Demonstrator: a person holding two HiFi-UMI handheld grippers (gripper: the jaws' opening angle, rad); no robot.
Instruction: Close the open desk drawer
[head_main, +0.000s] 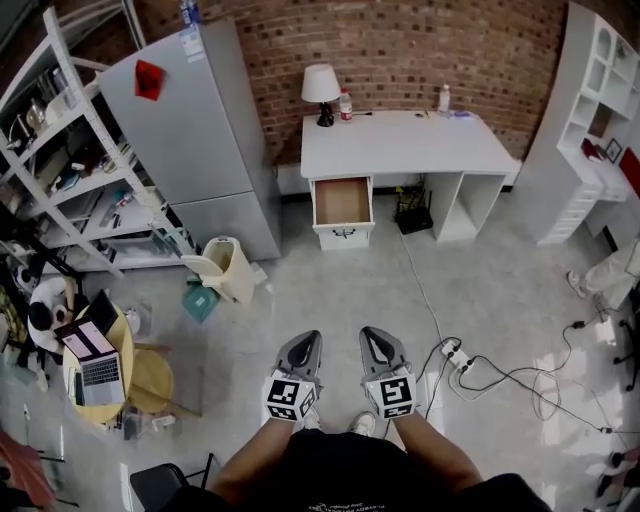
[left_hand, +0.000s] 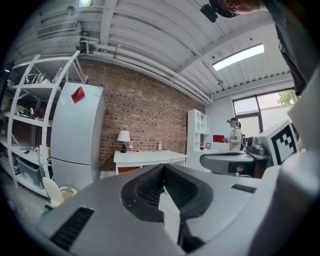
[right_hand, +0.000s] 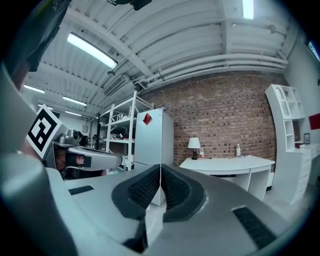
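A white desk (head_main: 400, 145) stands against the brick wall at the far side of the room. Its top drawer (head_main: 342, 203) is pulled out, showing a bare wooden bottom. In the head view my left gripper (head_main: 305, 345) and right gripper (head_main: 376, 343) are held side by side close to my body, far from the desk. Both are shut with nothing between the pads. The left gripper (left_hand: 163, 167) points level toward the desk (left_hand: 142, 157). In the right gripper view, the right gripper (right_hand: 160, 167) points the same way, with the desk (right_hand: 227, 164) to its right.
A grey fridge (head_main: 190, 130) and a white shelf rack (head_main: 80, 170) stand left of the desk. A white bin (head_main: 228, 268) lies tipped on the floor. A power strip with cables (head_main: 460, 360) lies at my right. A round table with a laptop (head_main: 92, 355) is at left. A white cabinet (head_main: 590, 130) stands at right.
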